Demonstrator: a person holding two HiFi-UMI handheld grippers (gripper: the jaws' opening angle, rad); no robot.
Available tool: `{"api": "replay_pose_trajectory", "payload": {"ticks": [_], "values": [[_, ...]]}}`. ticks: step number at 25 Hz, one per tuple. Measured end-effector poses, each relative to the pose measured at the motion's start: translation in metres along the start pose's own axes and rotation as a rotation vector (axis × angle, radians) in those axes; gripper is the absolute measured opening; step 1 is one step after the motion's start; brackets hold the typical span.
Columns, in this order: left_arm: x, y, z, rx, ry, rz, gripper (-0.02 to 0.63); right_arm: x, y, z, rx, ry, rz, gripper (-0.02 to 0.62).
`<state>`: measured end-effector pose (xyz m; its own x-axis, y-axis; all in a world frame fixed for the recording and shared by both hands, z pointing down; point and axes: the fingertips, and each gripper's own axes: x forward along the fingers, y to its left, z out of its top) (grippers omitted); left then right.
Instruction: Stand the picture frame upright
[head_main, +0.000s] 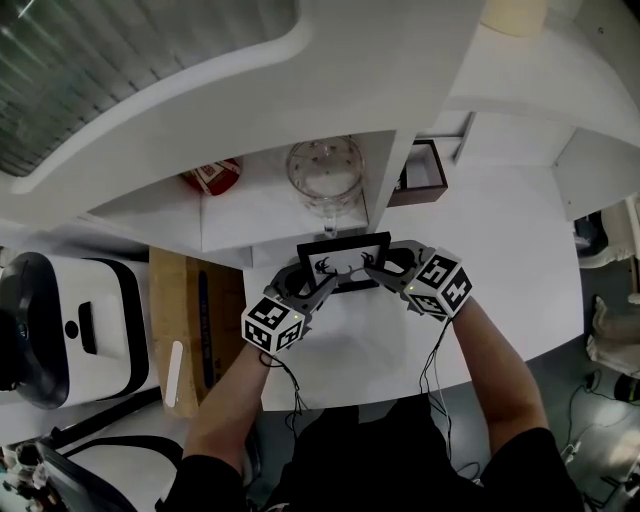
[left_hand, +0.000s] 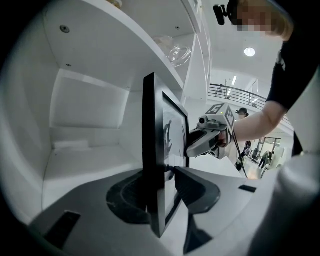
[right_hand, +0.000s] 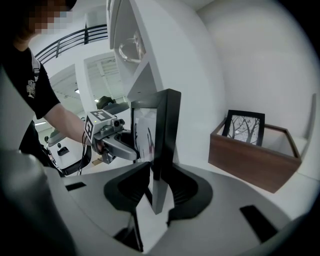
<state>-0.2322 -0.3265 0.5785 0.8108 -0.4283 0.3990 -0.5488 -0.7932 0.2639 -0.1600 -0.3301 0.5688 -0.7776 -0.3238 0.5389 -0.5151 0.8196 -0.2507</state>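
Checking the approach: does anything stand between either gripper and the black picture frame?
Nothing visible does. The black picture frame is upright, directly between the jaws of the left gripper and of the right gripper.

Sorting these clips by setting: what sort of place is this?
Probably a mock home corner inside a larger hall or lab: a white shelf unit holding a glass jug, a picture frame, and a mezzanine railing behind.

1. Picture frame (right_hand: 167, 135) is upright, edge-on, sitting between the right gripper (right_hand: 160, 175) and its parted jaws.
2. Left gripper (right_hand: 131, 150) is at the frame's far side.
3. Wooden box (right_hand: 250, 162) on the right, framed print (right_hand: 245, 127) inside.
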Motion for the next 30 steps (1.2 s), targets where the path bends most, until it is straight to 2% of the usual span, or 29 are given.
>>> {"api": "replay_pose_trajectory", "payload": {"ticks": [17, 30], "values": [[0.008, 0.011, -0.002, -0.001, 0.009, -0.006, 0.156, 0.004, -0.008, 0.001, -0.021, 0.007, -0.010, 0.107], [0.009, 0.016, 0.003, -0.007, 0.005, 0.008, 0.158, 0.005, -0.017, 0.006, -0.020, 0.000, -0.016, 0.133]]}}
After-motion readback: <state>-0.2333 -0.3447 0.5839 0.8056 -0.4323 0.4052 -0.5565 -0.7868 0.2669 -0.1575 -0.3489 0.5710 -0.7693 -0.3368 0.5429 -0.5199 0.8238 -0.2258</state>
